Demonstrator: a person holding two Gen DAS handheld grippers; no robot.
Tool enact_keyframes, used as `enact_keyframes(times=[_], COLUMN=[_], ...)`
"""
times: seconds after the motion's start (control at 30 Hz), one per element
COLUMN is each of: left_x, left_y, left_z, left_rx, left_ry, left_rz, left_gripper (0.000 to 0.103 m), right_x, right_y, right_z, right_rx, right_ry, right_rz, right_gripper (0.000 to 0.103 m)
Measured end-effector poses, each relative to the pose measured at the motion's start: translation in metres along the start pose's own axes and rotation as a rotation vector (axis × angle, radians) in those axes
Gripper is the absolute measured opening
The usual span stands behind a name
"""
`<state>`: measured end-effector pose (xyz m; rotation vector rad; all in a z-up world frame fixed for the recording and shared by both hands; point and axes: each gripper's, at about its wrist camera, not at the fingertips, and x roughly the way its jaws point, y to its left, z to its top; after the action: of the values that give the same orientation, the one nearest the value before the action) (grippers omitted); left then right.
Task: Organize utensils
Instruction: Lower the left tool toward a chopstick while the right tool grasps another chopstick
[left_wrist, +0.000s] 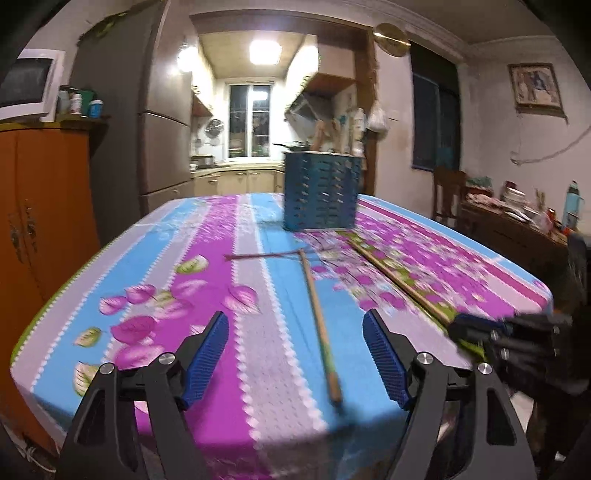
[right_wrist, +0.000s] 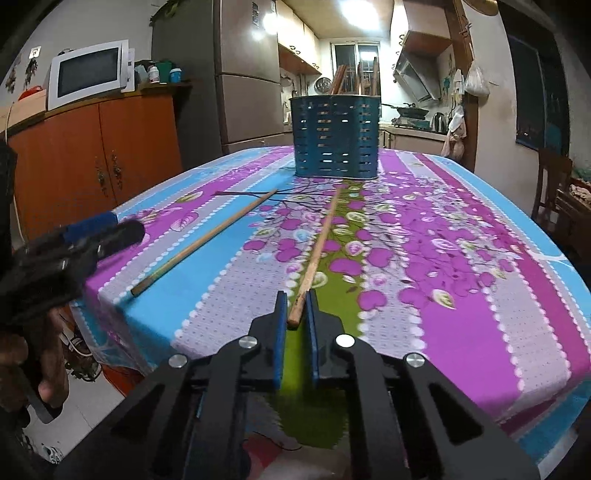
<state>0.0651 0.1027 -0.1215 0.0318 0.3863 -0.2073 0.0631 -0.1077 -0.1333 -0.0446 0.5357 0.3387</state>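
Two wooden chopsticks lie on the flowered tablecloth. My right gripper has its blue pads nearly closed around the near end of the right chopstick, which still rests on the cloth. It also shows in the left wrist view, where the right gripper sits at its near end. My left gripper is open and empty, above the near end of the left chopstick, also seen in the right wrist view. A blue perforated utensil holder stands farther back, with several utensils in it.
The table has its near edge just under both grippers. An orange cabinet with a microwave stands to the left. A chair and a cluttered side table stand to the right. The kitchen lies behind.
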Motion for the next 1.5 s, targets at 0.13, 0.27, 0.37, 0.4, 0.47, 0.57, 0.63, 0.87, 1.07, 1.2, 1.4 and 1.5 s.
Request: enact_keyframes(times=[0.13,0.27,0.37,0.4,0.47,0.57,0.63,0.87,1.07,1.2,1.4,1.5], left_x=[-0.001,0.001,0.004,0.006,0.009,0.009,0.009,0.008,0.005,0.005,0.001,0.001], left_y=[-0.012,-0.021,-0.027,-0.027,-0.026,-0.025,-0.026,-0.026,-0.020,-0.021,-0.026,-0.026], left_z=[-0.014,-0.025,-0.030,-0.032,-0.034,-0.037,-0.038,-0.042,-0.046,-0.046,-0.052,-0.051], left_rx=[0.028,0.054,0.075,0.073,0.059,0.055,0.062,0.053,0.023,0.035,0.050,0.047], left_ry=[0.009,0.019,0.021,0.026,0.033,0.017,0.007,-0.023,-0.041,-0.049,-0.076,-0.077], left_rz=[-0.045,-0.067,-0.070,-0.067,-0.065,-0.059,-0.053,-0.053,-0.032,-0.022,0.007,0.013], left_gripper=[0.068,0.056,0.047,0.043,0.038,0.036,0.036,0.036,0.016,0.016,0.016,0.013], right_x=[-0.006,-0.007,-0.008,-0.008,-0.008,-0.006,-0.006,-0.005,-0.006,-0.005,-0.006,-0.006], right_y=[-0.009,-0.010,-0.010,-0.010,-0.011,-0.011,-0.012,-0.010,-0.010,-0.010,-0.010,-0.010], right_z=[-0.004,-0.010,-0.011,-0.012,-0.012,-0.012,-0.013,-0.013,-0.014,-0.014,-0.016,-0.016], right_rx=[0.001,0.003,-0.005,-0.008,-0.007,-0.016,-0.016,-0.039,-0.043,-0.046,-0.048,-0.046], right_ry=[-0.012,-0.032,-0.048,-0.054,-0.061,-0.071,-0.075,-0.085,-0.094,-0.094,-0.100,-0.102], right_rz=[0.001,0.021,0.026,0.025,0.026,0.022,0.022,0.019,0.020,0.017,0.013,0.013], right_gripper=[0.008,0.008,0.009,0.009,0.009,0.009,0.009,0.009,0.009,0.009,0.010,0.010])
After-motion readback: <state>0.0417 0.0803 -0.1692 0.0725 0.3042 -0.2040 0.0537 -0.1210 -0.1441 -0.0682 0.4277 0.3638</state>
